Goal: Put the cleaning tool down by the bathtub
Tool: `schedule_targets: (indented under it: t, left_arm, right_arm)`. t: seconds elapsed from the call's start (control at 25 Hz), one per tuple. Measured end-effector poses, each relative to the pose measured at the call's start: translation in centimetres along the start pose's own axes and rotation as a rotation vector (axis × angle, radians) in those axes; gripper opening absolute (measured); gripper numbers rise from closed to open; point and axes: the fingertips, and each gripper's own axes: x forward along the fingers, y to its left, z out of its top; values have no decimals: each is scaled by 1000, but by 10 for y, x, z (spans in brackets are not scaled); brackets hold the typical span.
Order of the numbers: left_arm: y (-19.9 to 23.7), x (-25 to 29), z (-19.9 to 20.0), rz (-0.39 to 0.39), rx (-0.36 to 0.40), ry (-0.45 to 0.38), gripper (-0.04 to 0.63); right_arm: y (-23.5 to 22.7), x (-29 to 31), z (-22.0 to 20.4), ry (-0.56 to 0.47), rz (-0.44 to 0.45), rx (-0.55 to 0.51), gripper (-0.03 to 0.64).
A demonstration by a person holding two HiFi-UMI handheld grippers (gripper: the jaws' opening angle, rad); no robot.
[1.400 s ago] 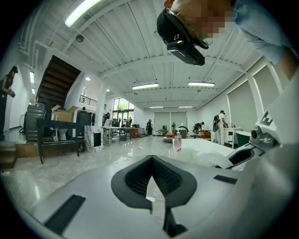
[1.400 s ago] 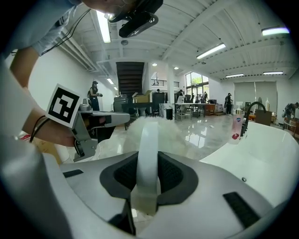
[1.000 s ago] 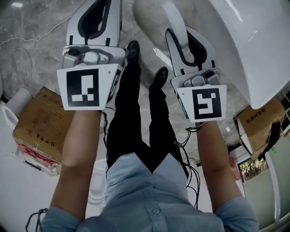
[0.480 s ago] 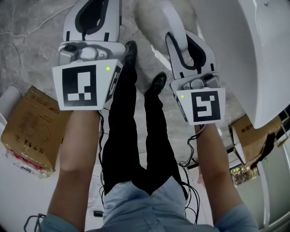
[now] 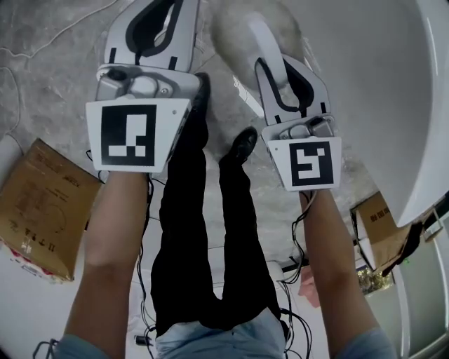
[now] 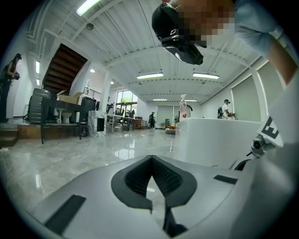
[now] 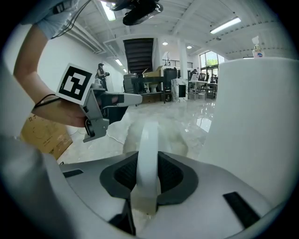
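Note:
The cleaning tool has a curved white handle (image 7: pixel 148 140) and a pale fluffy head (image 5: pixel 242 28), which hangs low over the marble floor beside the white bathtub (image 5: pixel 393 91). My right gripper (image 5: pixel 275 59) is shut on the handle, which stands up between its dark pads in the right gripper view, where the gripper (image 7: pixel 148 158) points down at the fluffy head (image 7: pixel 140 133). My left gripper (image 5: pixel 156 21) is to the left of the tool and apart from it, shut with nothing in it; in its own view the left gripper (image 6: pixel 152 158) shows tips that meet. The tub wall (image 6: pixel 219 140) rises just to its right.
The person's black-trousered legs (image 5: pixel 210 210) and shoes stand between the two arms. A cardboard box (image 5: pixel 38 210) lies at the left and another box (image 5: pixel 379 224) under the tub's edge at the right. Cables trail on the floor. A showroom with distant people lies beyond.
Both grippers have sunk toward the floor, the right one still holding the tool. The fluffy head and the tub wall now look closer, and the left box has slid down and left in the picture.

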Motion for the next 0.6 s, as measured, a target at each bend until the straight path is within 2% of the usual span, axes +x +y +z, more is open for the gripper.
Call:
schedule_targets:
  t: [0.24, 0.6]
  left_arm:
    - [-7, 6, -36, -17, 15, -17, 15]
    - [-11, 8, -98, -34, 61, 21, 15]
  right_arm:
    - [-2, 20, -43, 21, -6, -8, 100]
    - [-4, 44, -96, 51, 3, -42, 100]
